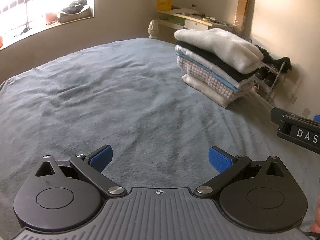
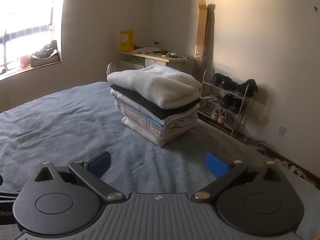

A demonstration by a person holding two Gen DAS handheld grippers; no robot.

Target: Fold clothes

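At the far left a bright window [image 1: 40,6] is seen, with dark items heaped on its sill [image 1: 76,10]. A wide blue-grey bed cover [image 1: 112,92] is spread across most of both views, lightly wrinkled. The left gripper [image 1: 160,158] is held low over the cover with its jaws spread wide and nothing between the blue pads [image 1: 101,158]. Farther right, a stack [image 1: 218,64] of folded clothes is set on the cover near its far right edge: a white fleece [image 1: 220,44] lies on top, a black piece [image 1: 224,64] is under it, then pale and light blue layers, a checked piece [image 1: 210,84], and a cream piece at the bottom. Behind the stack a desk [image 1: 192,20] is placed against the wall, with a yellow box [image 1: 165,0] standing on it. In the left wrist view, part of the right tool's black body, lettered "DAS", is seen at the right edge. In the right wrist view, the right gripper [image 2: 158,162] is likewise held over the cover, its jaws wide apart and empty, well short of the stack [image 2: 158,104]. To the right of the stack a shoe rack [image 2: 226,102] is stood against the wall, with several pairs of shoes on its shelves.
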